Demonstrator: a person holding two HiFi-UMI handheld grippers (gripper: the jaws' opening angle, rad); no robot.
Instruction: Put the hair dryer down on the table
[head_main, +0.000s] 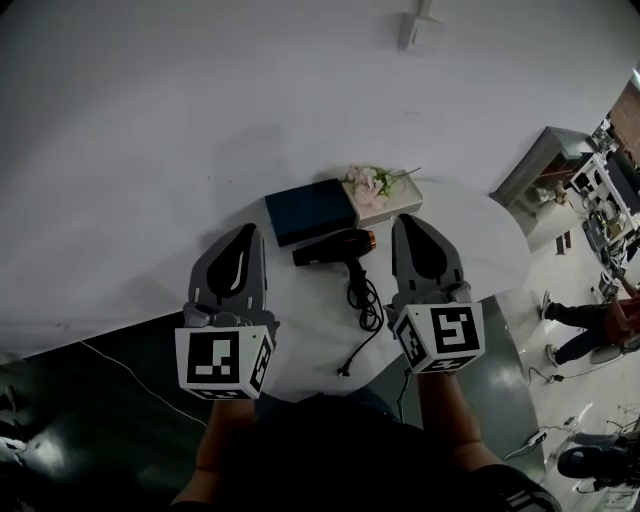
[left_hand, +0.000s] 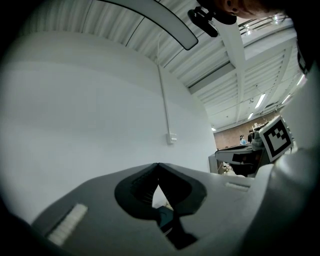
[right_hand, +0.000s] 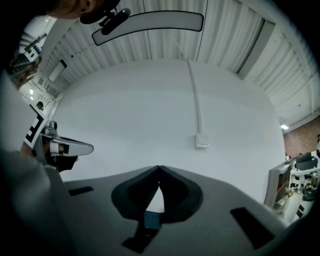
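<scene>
A black hair dryer (head_main: 335, 249) with an orange ring at its nozzle lies on the round white table (head_main: 470, 250), and its cord (head_main: 366, 310) trails toward the near edge. My left gripper (head_main: 245, 232) is held above the table to the dryer's left, jaws shut with nothing between them. To the dryer's right, my right gripper (head_main: 405, 222) is likewise shut and empty. In the left gripper view the jaw tips (left_hand: 158, 165) meet, and in the right gripper view the tips (right_hand: 159, 168) meet too; both views face the white wall.
A dark blue box (head_main: 310, 211) and a small box with pink flowers (head_main: 380, 187) sit just behind the dryer. A grey cabinet (head_main: 535, 175) stands to the right. Seated people (head_main: 590, 330) are at the far right on the floor.
</scene>
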